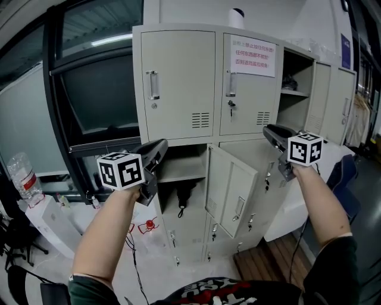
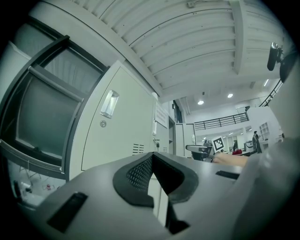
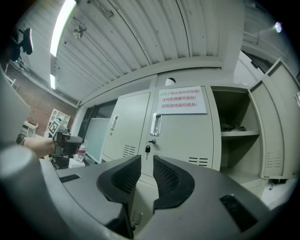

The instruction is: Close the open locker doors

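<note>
A beige locker bank (image 1: 178, 83) stands in front of me. Its top-right compartment (image 1: 296, 74) is open, with its door (image 1: 319, 98) swung out to the right; the right gripper view shows the same open compartment (image 3: 234, 136). The middle-row left compartment (image 1: 184, 164) is open too, and its door (image 1: 233, 189) stands swung outward. My left gripper (image 1: 158, 149) is raised at that compartment's top edge, pads (image 2: 140, 173) touching at the tips, empty. My right gripper (image 1: 271, 132) hovers near the top-right compartment's lower edge, its jaws slightly apart (image 3: 146, 159) with nothing between them.
A dark window frame (image 1: 89, 89) lies left of the lockers. A water bottle (image 1: 24, 176) stands on a white surface at far left. A dark object (image 1: 181, 199) hangs inside the open lower compartment. A white cylinder (image 1: 236, 18) sits on the lockers' top.
</note>
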A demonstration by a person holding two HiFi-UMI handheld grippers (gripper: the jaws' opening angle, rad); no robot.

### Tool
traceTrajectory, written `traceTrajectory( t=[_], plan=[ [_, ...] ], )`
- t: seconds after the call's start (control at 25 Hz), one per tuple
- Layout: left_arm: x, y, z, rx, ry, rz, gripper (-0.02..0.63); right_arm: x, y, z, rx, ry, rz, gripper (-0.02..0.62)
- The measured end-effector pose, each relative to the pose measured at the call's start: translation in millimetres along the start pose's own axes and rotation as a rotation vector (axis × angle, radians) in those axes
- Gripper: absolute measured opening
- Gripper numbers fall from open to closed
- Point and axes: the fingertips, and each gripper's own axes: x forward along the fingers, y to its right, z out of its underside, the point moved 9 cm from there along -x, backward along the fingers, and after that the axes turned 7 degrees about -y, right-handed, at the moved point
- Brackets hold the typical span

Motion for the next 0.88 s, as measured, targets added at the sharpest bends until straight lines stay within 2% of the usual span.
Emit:
traceTrajectory(
  t=[0.2, 0.36, 0.64, 0.88],
  plan=[
    [27, 7, -6, 0.009, -0.016, 0.037, 0.008, -7, 13, -2, 0.01, 0.007, 0.035, 0.104],
    [69, 32, -11, 0.01, -0.022, 0.062, 0.008, -23, 45, 3, 0.028, 0.008, 0.051, 0.106],
    [179, 118, -14, 0.039, -0.036, 0.1, 0.008, -82, 152, 18, 0.026, 0.007, 0.087, 0.106],
    [280, 191, -12, 0.012, -0.025, 0.119, 0.008, -143, 257, 18, -0.007, -0.007, 0.119, 0.106]
  ],
)
